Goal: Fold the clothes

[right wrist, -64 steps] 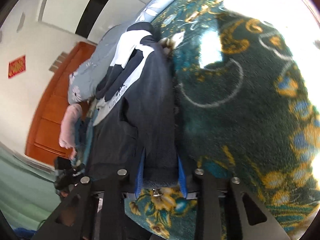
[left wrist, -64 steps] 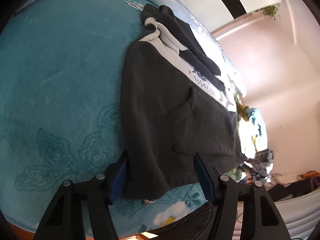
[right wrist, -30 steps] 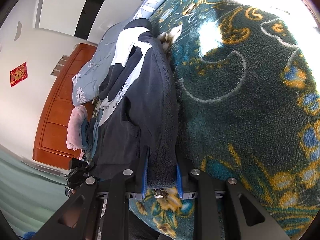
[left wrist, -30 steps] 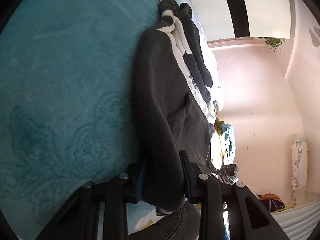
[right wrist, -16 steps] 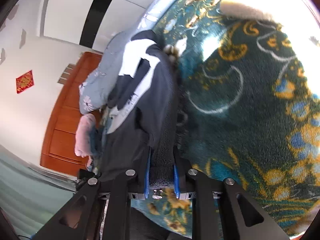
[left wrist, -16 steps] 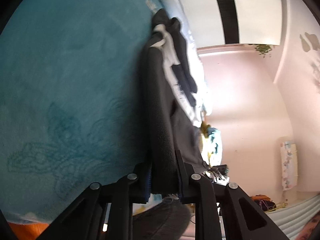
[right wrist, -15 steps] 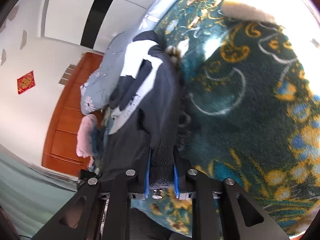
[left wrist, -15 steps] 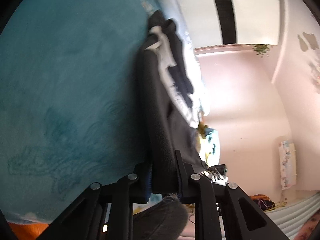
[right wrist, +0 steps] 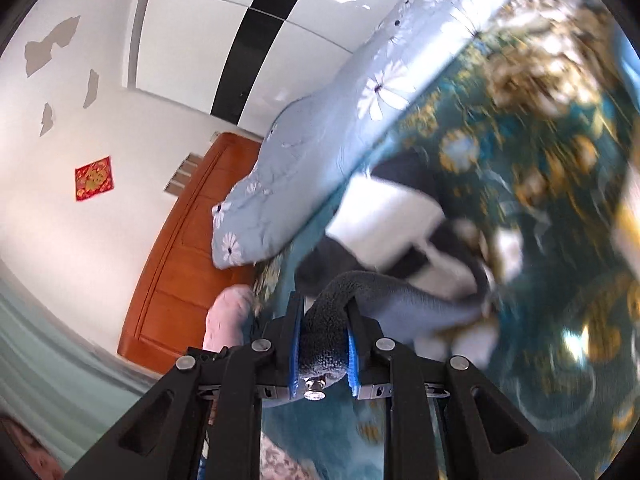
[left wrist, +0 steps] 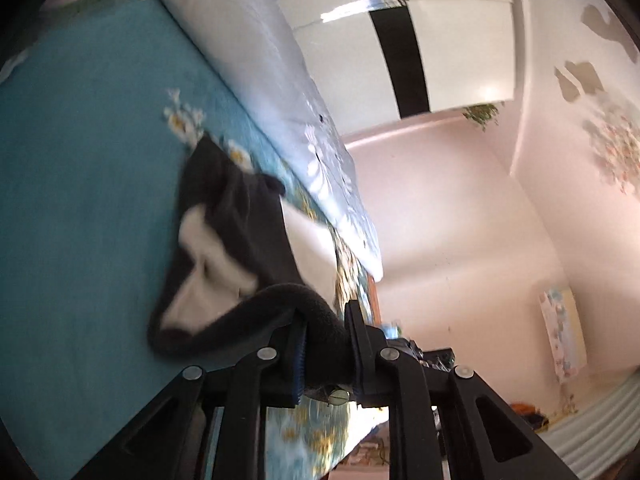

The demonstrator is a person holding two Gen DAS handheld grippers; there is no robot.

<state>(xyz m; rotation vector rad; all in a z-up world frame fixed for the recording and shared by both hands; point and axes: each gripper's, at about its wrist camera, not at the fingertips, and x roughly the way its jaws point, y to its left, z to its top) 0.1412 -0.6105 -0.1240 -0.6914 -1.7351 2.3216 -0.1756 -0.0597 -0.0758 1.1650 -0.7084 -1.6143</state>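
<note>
Left gripper (left wrist: pixel 326 334) and right gripper (right wrist: pixel 322 330) both clamped on hem of dark-grey-and-white fleece garment (left wrist: pixel 224 240), lifted off teal floral blanket (left wrist: pixel 80 200). First fold mid-way; laying over, remaining folds left.

left gripper (left wrist: pixel 326 344) clamps dark fleece hem | garment (left wrist: pixel 224 240) hangs blurred over teal blanket (left wrist: pixel 80 200) | pillow (left wrist: pixel 280 80) behind

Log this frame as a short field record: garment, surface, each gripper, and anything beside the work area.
garment: dark fleece top with white panels, near hem lifted, far end on the bed
surface: teal floral blanket
left gripper: shut on the dark hem
right gripper: shut on the dark hem
beside: pale blue floral pillow along the blanket's far edge
image quality: motion blur in both views
</note>
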